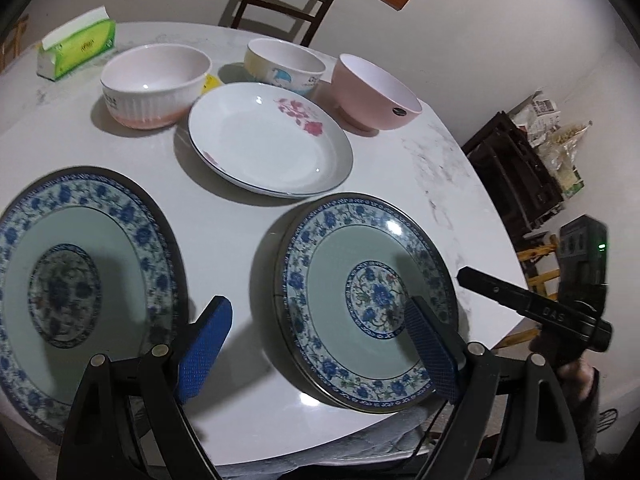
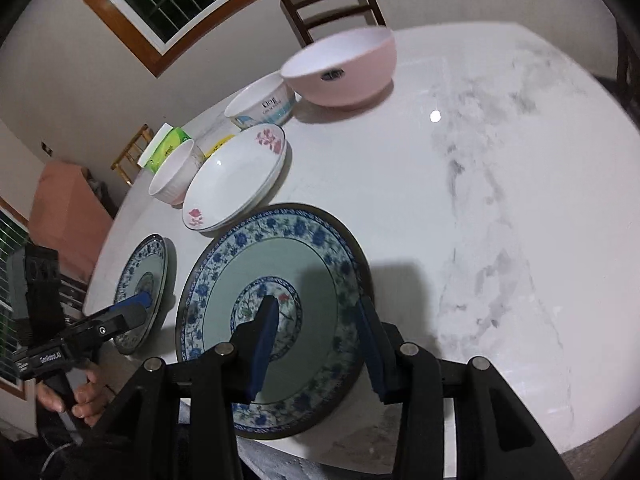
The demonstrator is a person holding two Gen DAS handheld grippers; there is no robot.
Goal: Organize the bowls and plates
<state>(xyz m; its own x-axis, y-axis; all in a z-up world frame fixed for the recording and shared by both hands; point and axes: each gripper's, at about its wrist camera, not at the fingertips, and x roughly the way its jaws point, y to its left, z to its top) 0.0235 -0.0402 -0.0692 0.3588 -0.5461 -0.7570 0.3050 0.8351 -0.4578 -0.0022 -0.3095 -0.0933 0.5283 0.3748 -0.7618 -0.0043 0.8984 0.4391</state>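
Two blue-patterned plates lie near the table's front edge: the left one [image 1: 76,276] [image 2: 142,280] and the right one [image 1: 368,292] [image 2: 276,304]. Behind them is a white flower plate [image 1: 268,140] [image 2: 236,180], apparently stacked on another. At the back stand a ribbed white-pink bowl [image 1: 156,84] [image 2: 172,176], a cartoon bowl [image 1: 286,64] [image 2: 262,102] and a pink bowl [image 1: 372,92] [image 2: 344,68]. My left gripper [image 1: 320,340] is open, between the two blue plates. My right gripper [image 2: 316,332] is open, its jaws straddling the right blue plate's right rim.
A green tissue box [image 1: 78,46] [image 2: 166,148] sits at the table's far left. A wooden chair [image 1: 288,4] [image 2: 332,0] stands behind the round marble table [image 1: 420,160] [image 2: 480,200]. A dark shelf with bags [image 1: 528,168] stands to the right.
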